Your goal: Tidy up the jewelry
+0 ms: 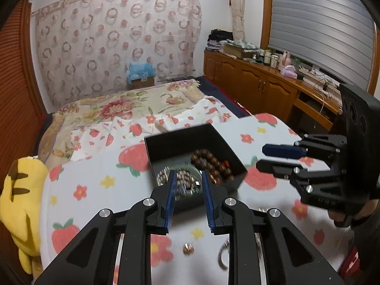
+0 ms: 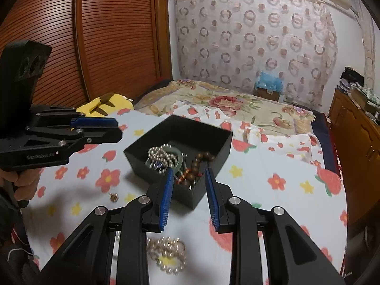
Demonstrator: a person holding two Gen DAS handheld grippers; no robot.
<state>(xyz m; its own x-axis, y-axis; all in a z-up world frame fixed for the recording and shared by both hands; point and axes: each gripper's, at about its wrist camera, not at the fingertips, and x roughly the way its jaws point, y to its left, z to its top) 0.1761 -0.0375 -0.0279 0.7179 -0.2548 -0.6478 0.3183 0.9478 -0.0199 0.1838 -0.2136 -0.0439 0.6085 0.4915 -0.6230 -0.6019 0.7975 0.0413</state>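
An open black box [image 1: 180, 133] [image 2: 199, 123] stands on the strawberry-print cloth. It holds a brown bead bracelet [image 1: 211, 161] [image 2: 197, 163], a silver bead chain [image 2: 161, 154] and a green bangle [image 2: 177, 159]. My left gripper [image 1: 188, 173] [image 2: 118, 128] hovers over the box's near edge, open, with nothing between its pads. My right gripper [image 2: 188, 171] [image 1: 260, 156] is open and empty above the box's near corner. On the cloth closer to me lie a small gold piece [image 1: 188, 249] [image 2: 114, 197], a thin silver loop [image 1: 222, 256] and a pale bead bracelet [image 2: 168, 254].
A yellow plush toy [image 1: 21, 190] [image 2: 106, 102] sits at the table's left edge. Behind the table is a bed with a floral blanket [image 1: 114, 106]. A wooden cabinet [image 1: 261, 83] loaded with small items runs along the right, and a slatted wooden wardrobe [image 2: 106, 35] stands left.
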